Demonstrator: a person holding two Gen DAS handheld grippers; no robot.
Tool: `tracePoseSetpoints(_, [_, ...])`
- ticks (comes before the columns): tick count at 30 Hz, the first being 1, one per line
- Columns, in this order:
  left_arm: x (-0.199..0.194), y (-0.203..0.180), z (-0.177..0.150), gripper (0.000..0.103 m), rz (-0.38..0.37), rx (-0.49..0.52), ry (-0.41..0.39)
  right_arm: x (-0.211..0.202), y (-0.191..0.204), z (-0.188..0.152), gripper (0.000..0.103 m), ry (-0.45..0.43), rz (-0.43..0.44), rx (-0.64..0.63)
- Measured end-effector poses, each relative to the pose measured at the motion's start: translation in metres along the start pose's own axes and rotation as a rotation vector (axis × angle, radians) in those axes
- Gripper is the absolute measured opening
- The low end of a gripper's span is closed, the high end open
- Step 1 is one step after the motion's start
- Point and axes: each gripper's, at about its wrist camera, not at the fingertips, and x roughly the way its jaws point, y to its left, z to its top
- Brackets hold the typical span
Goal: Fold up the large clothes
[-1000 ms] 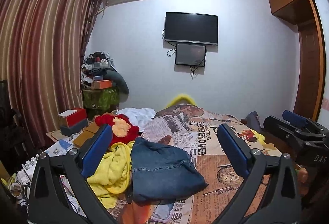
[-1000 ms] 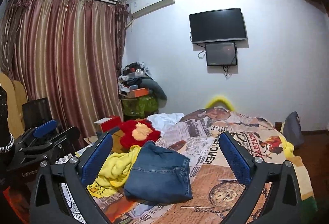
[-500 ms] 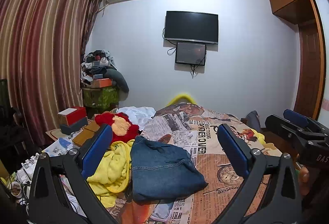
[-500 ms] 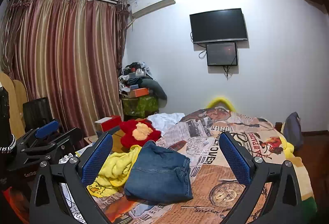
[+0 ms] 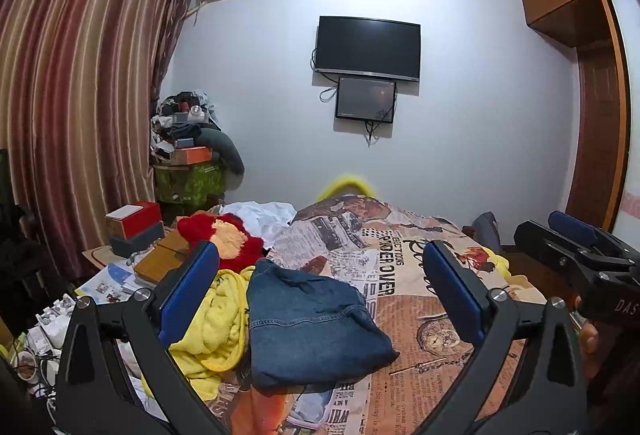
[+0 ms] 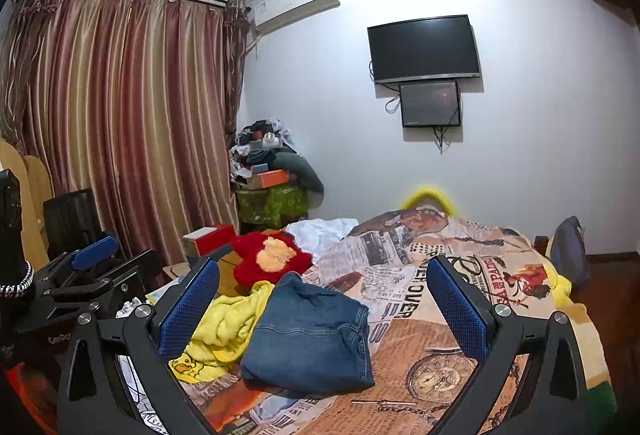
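**Jeans folded on bed, both hand-held grippers spread and empty**

Bed [image 5: 420, 319] fills the middle of both views, its newsprint cover bare on the near right, which looks like the working area for folding. One curtain [image 5: 80, 107] hangs at the left; one TV [image 5: 367, 49] and one smaller screen [image 5: 366, 100] sit on the far wall.

Three garments lie toward the bed's left side. The jeans [image 5: 312, 327] are a compact folded block, edges roughly squared, lying on the cover and partly over the yellow garment [image 5: 212, 331]. I judge the jeans done or nearly so. The yellow garment is crumpled just beside them and likely waits its turn, as does the white cloth [image 5: 260, 215] farther back. One red plush [image 5: 224, 241] lies behind the yellow.

Two tools: the left hand-held gripper [image 5: 320, 293] and the right hand-held gripper [image 6: 322, 305] each hover above the bed with fingers wide apart, gripping nothing and touching no cloth, apparently pausing between garments.
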Motion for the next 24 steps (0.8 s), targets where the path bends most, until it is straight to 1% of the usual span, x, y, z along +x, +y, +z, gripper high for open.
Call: tracePoseSetpoints(24, [0.0023, -0.0014, 0.0005, 0.103, -0.035, 0.004, 0.012, 0.0045, -0.0073, -0.0006, 0.103, 0.011, -0.009, 0.02])
